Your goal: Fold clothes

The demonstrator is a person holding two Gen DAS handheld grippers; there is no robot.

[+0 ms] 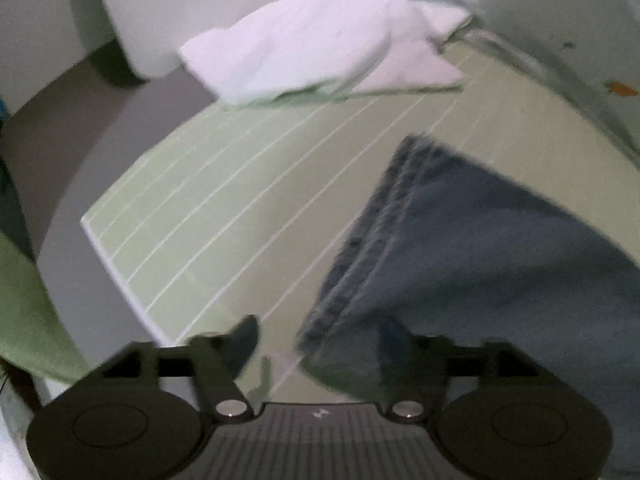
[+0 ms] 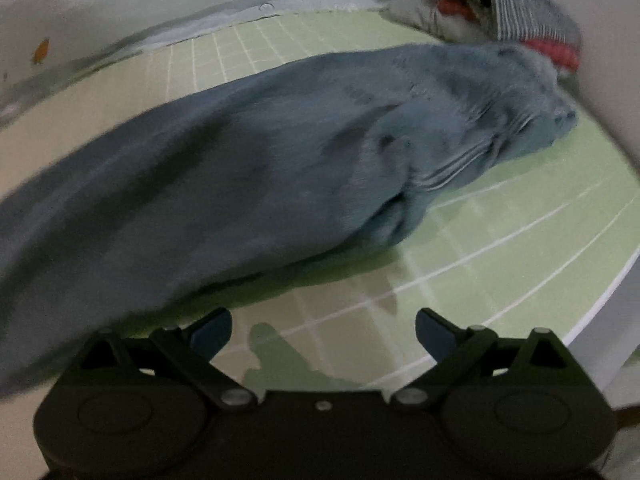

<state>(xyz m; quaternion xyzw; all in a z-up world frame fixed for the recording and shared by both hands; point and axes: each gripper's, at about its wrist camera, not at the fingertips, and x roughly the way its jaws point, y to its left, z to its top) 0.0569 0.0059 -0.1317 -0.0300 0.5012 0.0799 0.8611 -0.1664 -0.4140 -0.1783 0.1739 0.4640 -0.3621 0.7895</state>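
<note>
A blue-grey garment (image 2: 248, 176) lies stretched across the green gridded mat (image 2: 500, 240), its gathered end toward the far right. In the left wrist view the same blue-grey garment (image 1: 488, 248) fills the right side, its stitched hem running diagonally toward me. My left gripper (image 1: 320, 340) is open, its right finger close to or under the hem's corner, nothing pinched. My right gripper (image 2: 324, 332) is open just in front of the garment's near edge, over bare mat. A folded white garment (image 1: 320, 48) rests at the mat's far edge.
A pile of grey striped and red clothes (image 2: 500, 12) sits at the far right corner. The mat's white edge (image 2: 592, 312) curves along the right, and its near-left edge (image 1: 120, 272) drops to grey floor. Green cloth (image 1: 28, 312) hangs at far left. A pale wall (image 2: 120, 20) backs the mat.
</note>
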